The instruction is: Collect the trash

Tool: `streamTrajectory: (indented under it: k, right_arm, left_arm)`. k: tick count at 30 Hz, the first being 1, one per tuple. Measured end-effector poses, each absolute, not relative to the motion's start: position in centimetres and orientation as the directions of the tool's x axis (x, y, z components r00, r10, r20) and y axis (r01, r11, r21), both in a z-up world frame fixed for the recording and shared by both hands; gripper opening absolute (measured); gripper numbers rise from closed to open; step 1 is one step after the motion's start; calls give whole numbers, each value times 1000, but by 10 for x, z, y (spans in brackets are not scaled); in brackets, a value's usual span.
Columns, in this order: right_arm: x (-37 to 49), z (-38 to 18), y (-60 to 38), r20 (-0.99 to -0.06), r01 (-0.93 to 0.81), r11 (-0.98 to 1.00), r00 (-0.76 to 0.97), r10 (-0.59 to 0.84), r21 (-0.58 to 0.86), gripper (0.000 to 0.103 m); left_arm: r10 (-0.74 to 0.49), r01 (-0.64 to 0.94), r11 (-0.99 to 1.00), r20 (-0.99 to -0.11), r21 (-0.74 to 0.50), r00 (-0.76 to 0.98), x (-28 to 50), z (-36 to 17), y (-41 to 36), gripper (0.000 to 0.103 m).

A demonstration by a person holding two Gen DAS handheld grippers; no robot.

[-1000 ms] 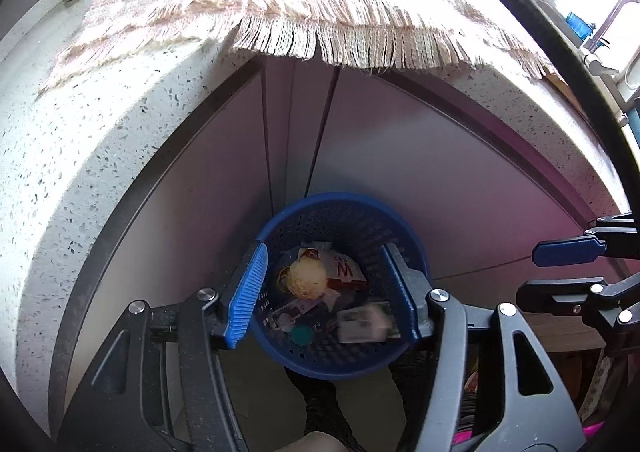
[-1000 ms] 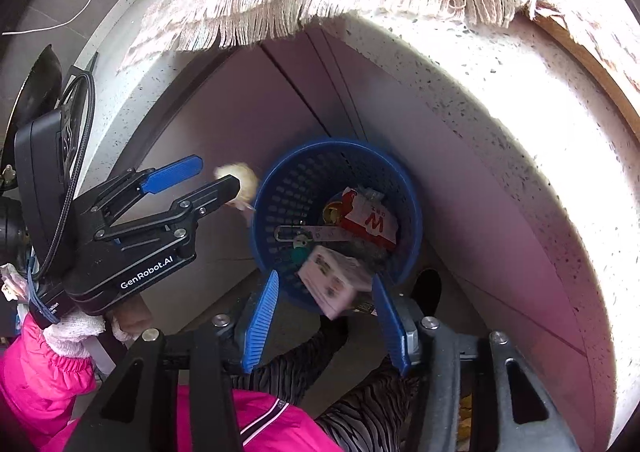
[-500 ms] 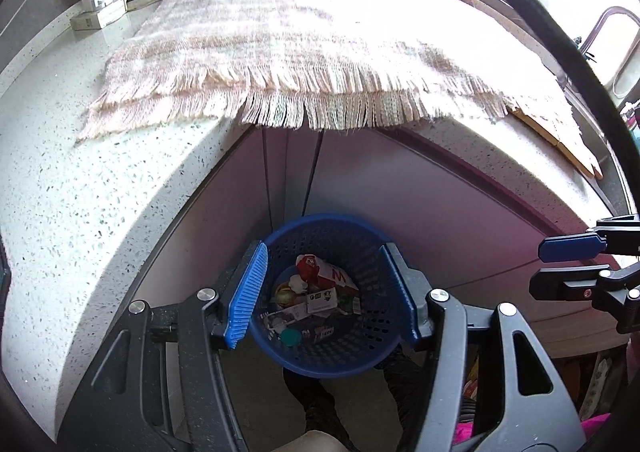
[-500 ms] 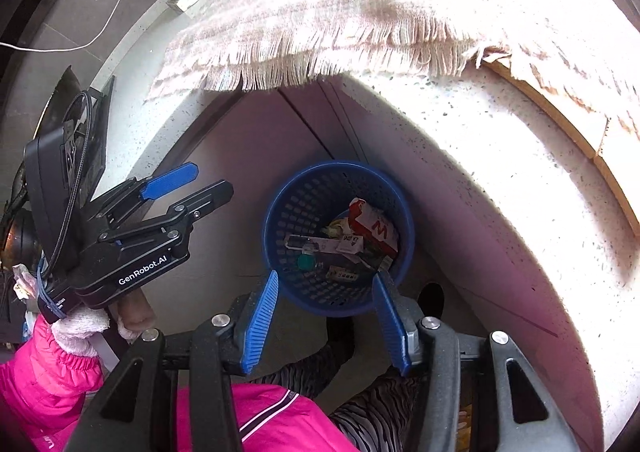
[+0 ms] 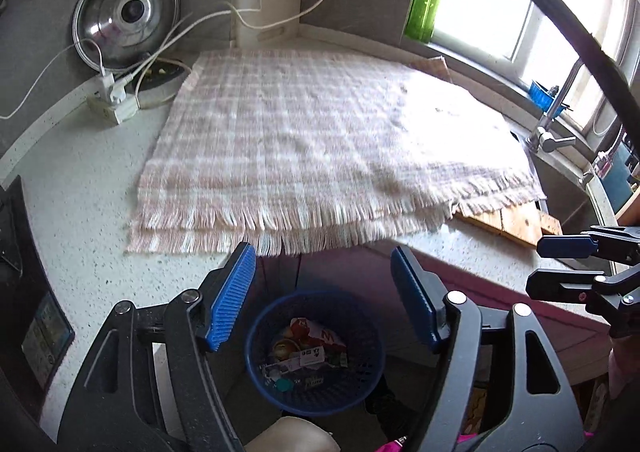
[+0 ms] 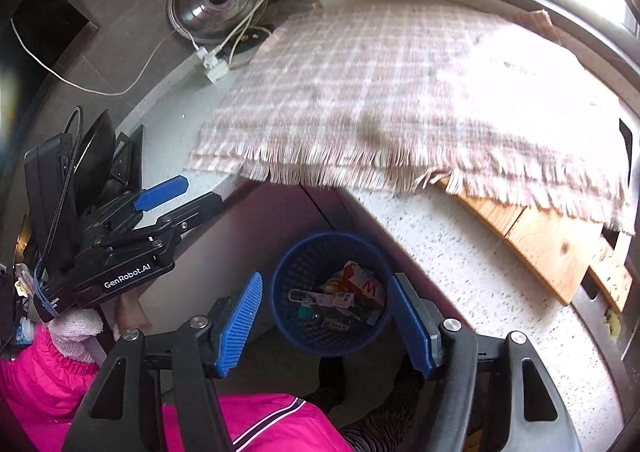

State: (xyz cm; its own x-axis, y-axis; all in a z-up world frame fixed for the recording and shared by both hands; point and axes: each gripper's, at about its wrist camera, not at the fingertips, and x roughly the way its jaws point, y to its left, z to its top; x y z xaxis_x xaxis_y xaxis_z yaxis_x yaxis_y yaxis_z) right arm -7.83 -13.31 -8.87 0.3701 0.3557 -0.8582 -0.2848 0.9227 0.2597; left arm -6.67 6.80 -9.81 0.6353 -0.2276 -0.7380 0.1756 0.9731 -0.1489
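Observation:
A blue mesh trash basket [image 5: 256,348] stands on the floor below the counter edge; it also shows in the right wrist view [image 6: 292,264]. It holds mixed trash, with a red and white wrapper [image 5: 316,332] [image 6: 360,284] on top. My left gripper [image 5: 323,268] is open and empty, high above the basket at counter-edge height. My right gripper [image 6: 326,300] is open and empty above the basket. Each gripper shows in the other's view, the left one [image 6: 192,194] and the right one [image 5: 560,264].
A speckled white counter [image 5: 80,188] carries a fringed pink plaid cloth [image 5: 320,140] overhanging its front edge. Behind are a metal pot lid [image 5: 126,24], a power strip with cables [image 5: 112,100], a green bottle [image 5: 426,0], a tap [image 5: 552,128] and a wooden board [image 6: 548,236].
Both grippers have risen well above the basket, so the counter top has come into view. The trash pieces falling a second ago now lie in the basket.

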Motion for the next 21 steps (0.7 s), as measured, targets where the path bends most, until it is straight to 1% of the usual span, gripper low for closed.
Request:
streamTrajectory:
  k: [1, 2, 4, 5, 7, 8, 10, 13, 16, 21]
  right_arm:
    - [-78, -80, -136, -848, -284, 925, 394, 354, 254, 75]
    - [-77, -72, -140, -837, -283, 926, 418, 353, 250, 77]
    - [-75, -57, -147, -815, -277, 931, 465, 346, 237, 85]
    - [-75, -49, -150, -803, -274, 934, 490, 340, 229, 85]
    - [-74, -35, -154, -780, -267, 940, 533, 328, 212, 88]
    - [-73, -30, -157, -769, -263, 942, 552, 323, 207, 89]
    - [-71, -20, -163, -746, -255, 946, 586, 317, 202, 96]
    - [-67, -7, -168, -708, -241, 952, 638, 302, 188, 103]
    - [-64, 4, -177, -675, -229, 956, 678, 291, 183, 103]
    - [-54, 10, -188, -653, -199, 962, 705, 274, 189, 103]
  left_arm:
    - [-227, 178, 973, -725, -145, 650, -66, -90, 66, 80]
    - [-230, 182, 973, -710, -144, 666, -66, -81, 64, 81]
    - [-230, 186, 973, -682, -139, 694, -64, -64, 60, 83]
    - [-225, 183, 974, -672, -134, 706, -62, -56, 57, 85]
    - [-225, 185, 974, -649, -131, 726, -57, -44, 53, 94]
    - [-227, 186, 974, -636, -133, 737, -56, -36, 51, 95]
    - [-228, 186, 974, -610, -133, 759, -55, -25, 47, 97]
    - [-231, 189, 973, -586, -133, 777, -51, -9, 41, 102]
    - [-221, 184, 975, -564, -122, 795, -47, 3, 35, 102]
    - [-174, 135, 985, -559, -112, 810, -35, 14, 29, 103]
